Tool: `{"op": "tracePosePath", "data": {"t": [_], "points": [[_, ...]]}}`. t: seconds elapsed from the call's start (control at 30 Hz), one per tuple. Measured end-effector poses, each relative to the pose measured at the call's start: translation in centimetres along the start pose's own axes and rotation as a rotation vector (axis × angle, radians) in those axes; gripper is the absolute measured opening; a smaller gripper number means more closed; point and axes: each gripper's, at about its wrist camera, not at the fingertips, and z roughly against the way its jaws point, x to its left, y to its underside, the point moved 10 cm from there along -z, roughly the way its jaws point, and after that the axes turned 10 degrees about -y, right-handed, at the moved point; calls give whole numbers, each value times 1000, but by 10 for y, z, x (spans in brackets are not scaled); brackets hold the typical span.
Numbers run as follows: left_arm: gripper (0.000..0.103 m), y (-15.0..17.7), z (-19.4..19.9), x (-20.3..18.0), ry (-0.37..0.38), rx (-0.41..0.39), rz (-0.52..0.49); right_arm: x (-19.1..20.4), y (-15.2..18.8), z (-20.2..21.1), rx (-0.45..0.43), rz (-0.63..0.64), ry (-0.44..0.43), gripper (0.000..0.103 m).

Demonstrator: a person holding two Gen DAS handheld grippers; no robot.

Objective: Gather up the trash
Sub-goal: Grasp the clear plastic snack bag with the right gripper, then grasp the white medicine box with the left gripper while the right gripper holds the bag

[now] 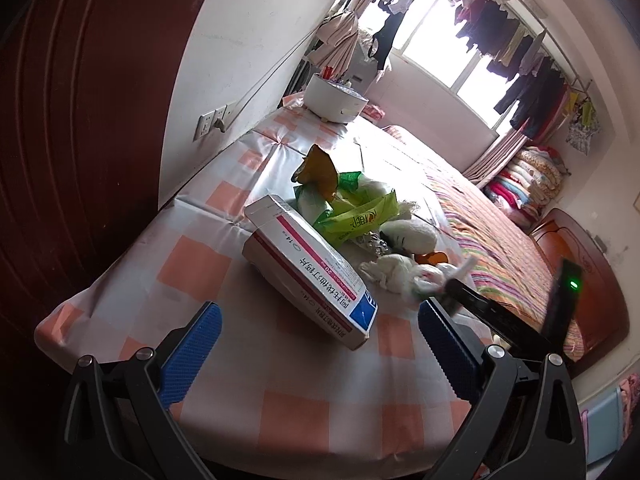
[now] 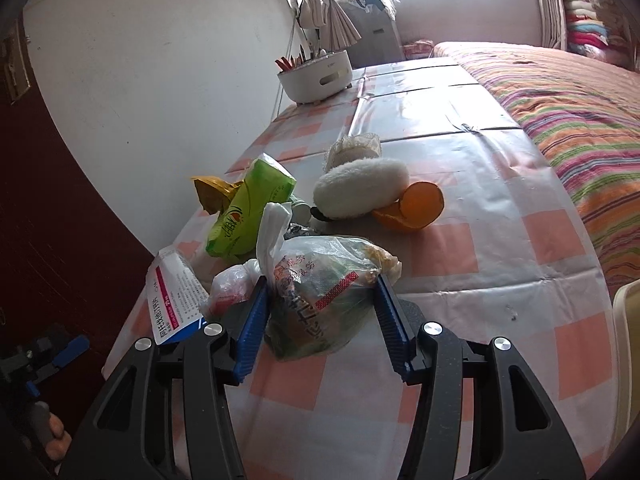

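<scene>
A: So, what is my right gripper (image 2: 320, 316) doing?

B: From its own camera I see both blue pads pressed against a clear plastic bag (image 2: 324, 292) stuffed with scraps. The bag sits between the fingers, half-closed on it, at the near edge of the table (image 2: 500, 264), which wears a pink and white checked cover.

A: And the left gripper (image 1: 320, 344)?

B: Its fingers stand wide apart with nothing between them. It hovers over the near part of the table, pointing at a white medicine box (image 1: 312, 268) with a pink stripe, which lies flat just ahead.

A: Where is the other trash?

B: Behind the box lies a green wrapper (image 1: 356, 212) beside a yellowish torn packet (image 1: 316, 168). Next to the held bag is a small knotted white bag (image 2: 232, 288). Farther back sit a fluffy white pad (image 2: 360, 188) and a piece of orange peel (image 2: 416, 204), touching each other.

A: Anything else?

B: A white tub (image 2: 316, 76) holding utensils stands at the far end by the wall. A bed with a striped blanket (image 2: 580, 112) runs along the table's right side.
</scene>
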Motion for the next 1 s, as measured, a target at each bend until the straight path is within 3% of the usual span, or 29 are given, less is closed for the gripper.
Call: {"op": "tracePosePath", "data": {"t": [0.17,0.37,0.6,1.0], "points": [[96,-8,-15,-13,-27,28,40,4,3,25,-28,-6,-26,50],[96,-4,-40,-28,51,121,163,8,3,41,-50,-14,-59,50],[96,12,-66,-24,81,240,318,2,-2,53,-76,-28,-76,51],[95,10,-94,-26,116,301,391,-12,1,67,-94,-54,-72,51]]}}
